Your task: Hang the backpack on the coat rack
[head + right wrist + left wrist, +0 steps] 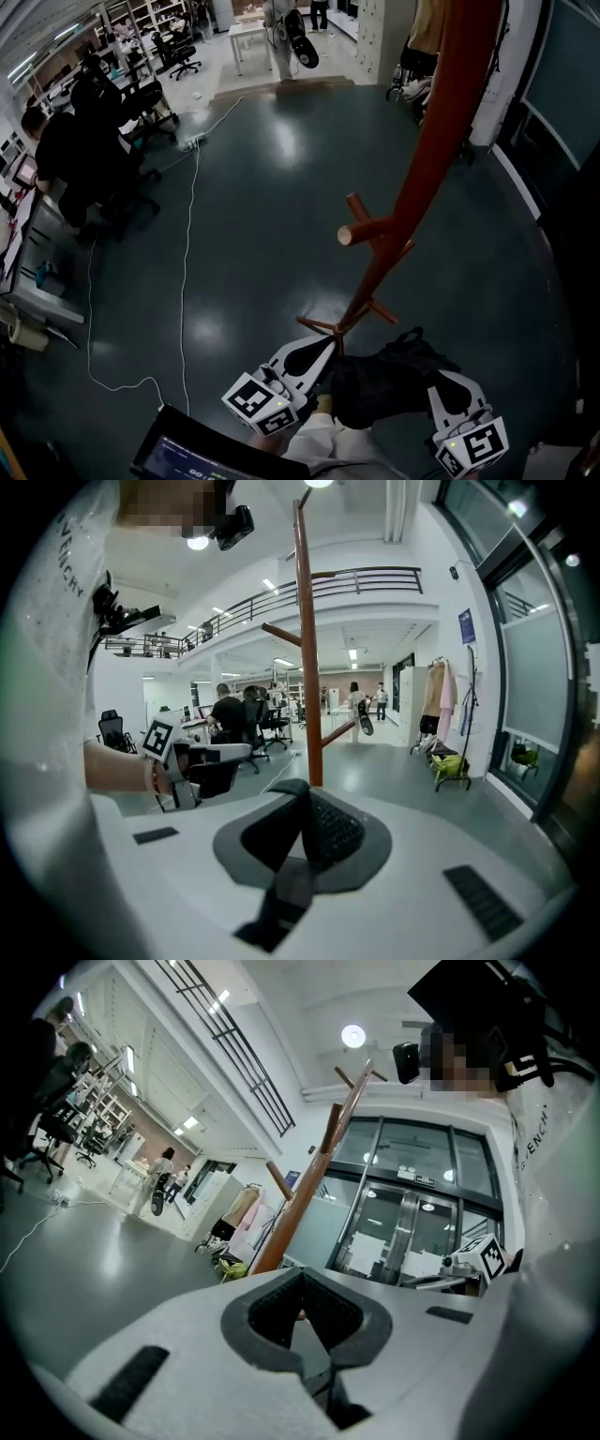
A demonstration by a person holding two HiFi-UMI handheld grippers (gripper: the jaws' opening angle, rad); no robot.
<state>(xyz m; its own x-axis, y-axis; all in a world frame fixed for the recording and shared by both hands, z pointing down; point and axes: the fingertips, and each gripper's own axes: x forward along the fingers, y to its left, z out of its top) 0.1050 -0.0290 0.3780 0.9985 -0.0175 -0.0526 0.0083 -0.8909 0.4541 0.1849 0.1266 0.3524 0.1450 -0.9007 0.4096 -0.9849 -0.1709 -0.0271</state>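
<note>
Black fabric of the backpack (380, 380) bunches between the two grippers, at the foot of the coat rack (427, 141); the right gripper (300, 834) has its fingers pressed together on a grey strap (279, 892) that runs down out of the pads; the left gripper (305, 1321) is likewise closed, a dark strip of the backpack pinched just below its fingertips; the reddish wooden pole rises beyond both sets of fingers.

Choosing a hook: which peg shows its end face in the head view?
Thick peg left of the coat rack pole: pale round end visible; other pegs show only sides.
</note>
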